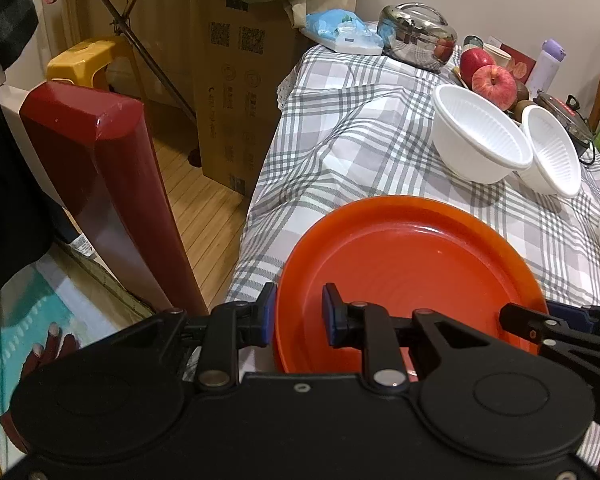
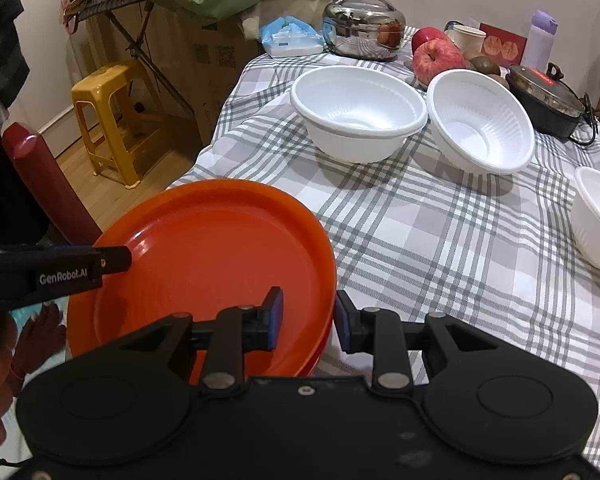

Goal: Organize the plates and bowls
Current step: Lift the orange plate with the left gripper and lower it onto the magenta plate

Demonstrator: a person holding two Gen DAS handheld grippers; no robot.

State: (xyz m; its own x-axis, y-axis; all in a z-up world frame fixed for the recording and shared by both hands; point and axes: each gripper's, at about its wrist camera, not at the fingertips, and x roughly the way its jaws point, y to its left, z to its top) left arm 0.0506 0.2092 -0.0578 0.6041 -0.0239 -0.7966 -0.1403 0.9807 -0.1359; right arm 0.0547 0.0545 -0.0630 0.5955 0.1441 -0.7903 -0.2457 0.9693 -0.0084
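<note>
A stack of orange plates [image 1: 412,264] [image 2: 216,264] lies at the near left corner of the checked tablecloth [image 2: 440,240], partly past the table's edge. My left gripper [image 1: 300,312] straddles the stack's left rim, one pad outside and one inside, pressing on it. On the right rim my right gripper [image 2: 308,320] holds it the same way. Each view shows the other gripper's finger [image 2: 112,260] [image 1: 532,328] at the far rim. Three white bowls [image 2: 358,116] [image 2: 480,120] [image 2: 598,220] stand farther back on the cloth, the middle one tilted.
Behind the bowls are red apples [image 2: 436,60], a steel pot [image 2: 362,28], a black lidded pan [image 2: 544,96] and a purple bottle [image 2: 540,36]. A red chair back [image 1: 112,184], a yellow stool [image 2: 112,120] and cardboard boxes [image 1: 236,80] stand left of the table.
</note>
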